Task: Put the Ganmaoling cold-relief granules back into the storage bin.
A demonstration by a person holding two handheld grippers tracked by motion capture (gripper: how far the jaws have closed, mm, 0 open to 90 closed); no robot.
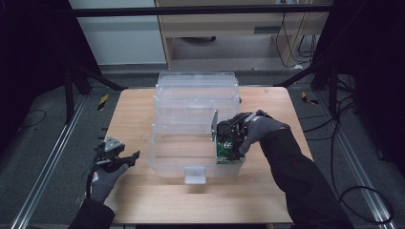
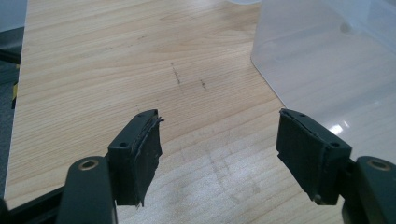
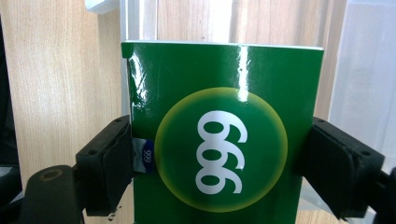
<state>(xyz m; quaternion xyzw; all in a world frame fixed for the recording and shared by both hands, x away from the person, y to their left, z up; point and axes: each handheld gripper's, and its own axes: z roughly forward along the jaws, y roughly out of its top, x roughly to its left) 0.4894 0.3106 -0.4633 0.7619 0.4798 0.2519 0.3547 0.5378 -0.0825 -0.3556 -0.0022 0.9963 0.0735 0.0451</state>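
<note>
Green box (image 3: 224,140) sits pinched between the jaws of my right gripper (image 1: 230,143), one pad pressed against each side, its yellow disc with white numerals facing the gripper's camera. From the high view I see that gripper lowered into the near right corner of the clear plastic bin (image 1: 165,160), the box standing upright there against the bin's wall. My left gripper (image 1: 123,160) rests apart on the wooden table (image 2: 116,56), jaws spread wide with nothing between them, the bin's corner just ahead of its right-hand jaw.
</note>
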